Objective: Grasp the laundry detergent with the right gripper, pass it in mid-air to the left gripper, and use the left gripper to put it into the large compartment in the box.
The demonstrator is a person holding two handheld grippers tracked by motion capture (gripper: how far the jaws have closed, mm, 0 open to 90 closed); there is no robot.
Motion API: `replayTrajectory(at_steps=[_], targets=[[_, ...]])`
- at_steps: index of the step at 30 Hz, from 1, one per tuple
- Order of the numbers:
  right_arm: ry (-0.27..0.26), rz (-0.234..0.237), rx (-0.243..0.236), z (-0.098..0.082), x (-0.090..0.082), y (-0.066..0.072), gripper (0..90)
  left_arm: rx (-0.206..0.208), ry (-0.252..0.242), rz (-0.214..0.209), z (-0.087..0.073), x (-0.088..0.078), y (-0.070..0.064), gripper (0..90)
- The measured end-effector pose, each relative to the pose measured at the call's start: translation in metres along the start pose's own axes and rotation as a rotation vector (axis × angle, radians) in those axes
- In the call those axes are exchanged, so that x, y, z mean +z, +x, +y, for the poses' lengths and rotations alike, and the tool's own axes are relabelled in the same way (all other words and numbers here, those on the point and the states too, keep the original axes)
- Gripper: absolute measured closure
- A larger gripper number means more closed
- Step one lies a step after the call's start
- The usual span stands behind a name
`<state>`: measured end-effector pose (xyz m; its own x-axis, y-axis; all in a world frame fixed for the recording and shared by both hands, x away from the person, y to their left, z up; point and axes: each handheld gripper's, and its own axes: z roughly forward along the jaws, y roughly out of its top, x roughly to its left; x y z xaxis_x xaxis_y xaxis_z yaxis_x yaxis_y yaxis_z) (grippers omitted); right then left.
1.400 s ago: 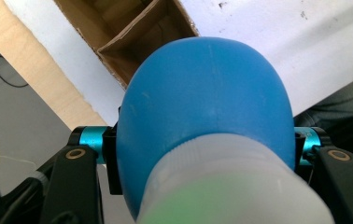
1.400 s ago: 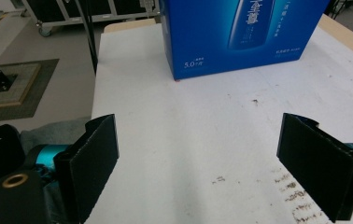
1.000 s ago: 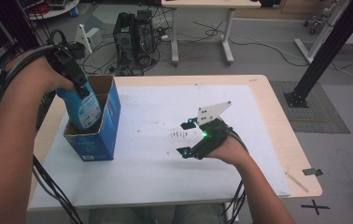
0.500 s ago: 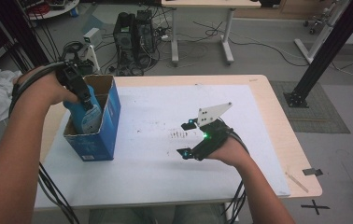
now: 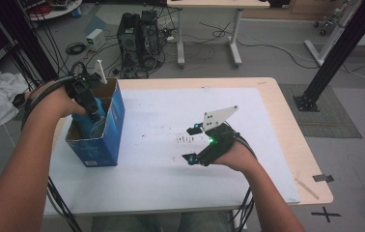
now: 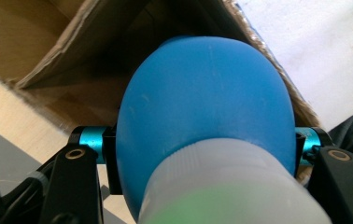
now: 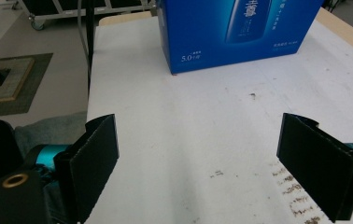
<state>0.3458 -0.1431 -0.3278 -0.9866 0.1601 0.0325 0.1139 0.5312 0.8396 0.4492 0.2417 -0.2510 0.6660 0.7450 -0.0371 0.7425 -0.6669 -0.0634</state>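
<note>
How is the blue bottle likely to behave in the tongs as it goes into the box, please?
The blue bottle looks smooth and rounded, so it may slip or twist in the left tongs. Its plastic body probably gives slightly. The open cardboard box looks light and might shift if bumped.

You get even, soft overhead light on the white table (image 5: 277, 121), with faint shadows. Inside the blue box (image 5: 110, 125) it turns dim. Right at the left gripper's lens, the blue bottle (image 6: 202, 102) blurs, its pale cap most.
</note>
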Motion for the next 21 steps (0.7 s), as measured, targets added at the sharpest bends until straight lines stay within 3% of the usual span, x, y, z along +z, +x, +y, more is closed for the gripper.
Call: replayTrajectory(at_steps=[9,12,14,21], targets=[[0.003,0.003,0.005,0.0,0.001,-0.001,11.9,0.009,-0.006,-0.005,0.002,0.022,0.003,39.0],[0.004,0.002,0.006,0.0,0.001,-0.001,11.9,0.026,0.0,-0.002,0.003,0.026,0.004,39.0],[0.006,0.002,0.007,0.0,0.002,-0.001,11.9,0.011,-0.011,-0.007,0.002,0.03,0.004,39.0],[0.011,-0.001,0.006,0.0,0.003,-0.001,11.9,0.024,-0.008,-0.002,0.002,0.037,0.007,39.0]])
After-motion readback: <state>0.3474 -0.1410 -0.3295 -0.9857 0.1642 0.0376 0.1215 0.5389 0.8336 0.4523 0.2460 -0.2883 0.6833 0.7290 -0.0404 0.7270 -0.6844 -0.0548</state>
